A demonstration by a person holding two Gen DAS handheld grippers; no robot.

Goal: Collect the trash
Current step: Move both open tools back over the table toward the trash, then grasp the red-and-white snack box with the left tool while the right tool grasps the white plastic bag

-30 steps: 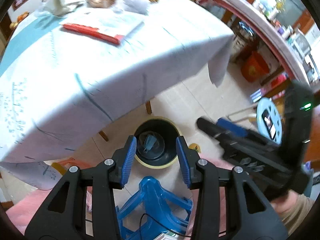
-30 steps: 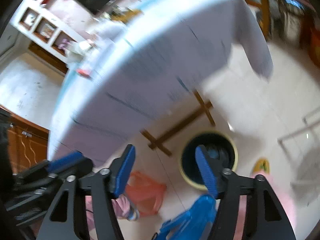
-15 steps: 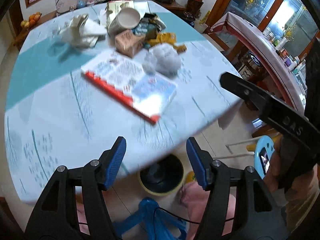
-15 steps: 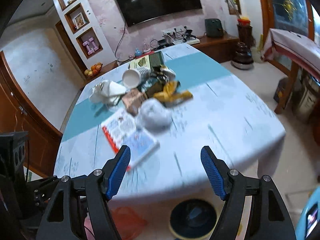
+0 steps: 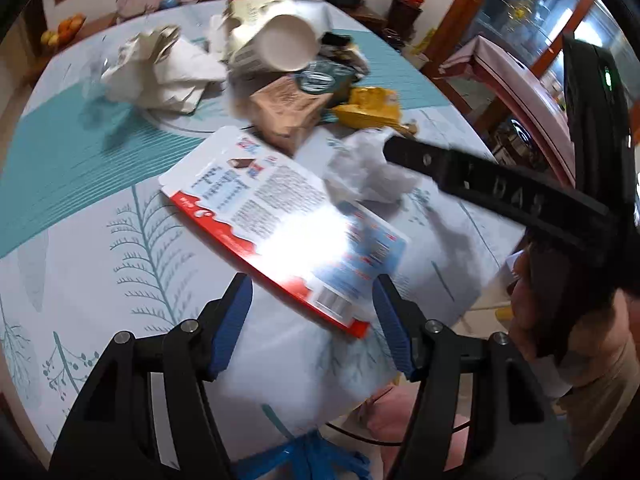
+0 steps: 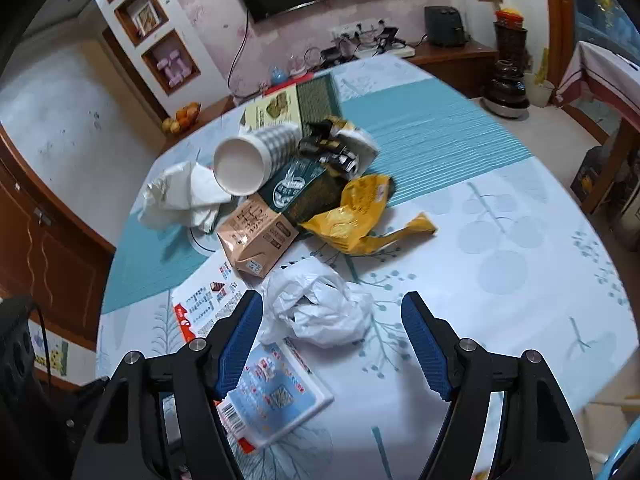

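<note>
Over the bench, both empty claws are being held wide; the crumpled white bag is judged next for the right claw.

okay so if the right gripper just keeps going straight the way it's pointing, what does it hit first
Most likely the crumpled white plastic bag. It lies on the table between and just ahead of the open fingers of the right gripper, with nothing in front of it. Depth is hard to judge in this fisheye view.

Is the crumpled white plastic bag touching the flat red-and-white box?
Touching. The right wrist view shows the white plastic bag lying over the flat box's upper edge, with no tablecloth visible between them.
</note>
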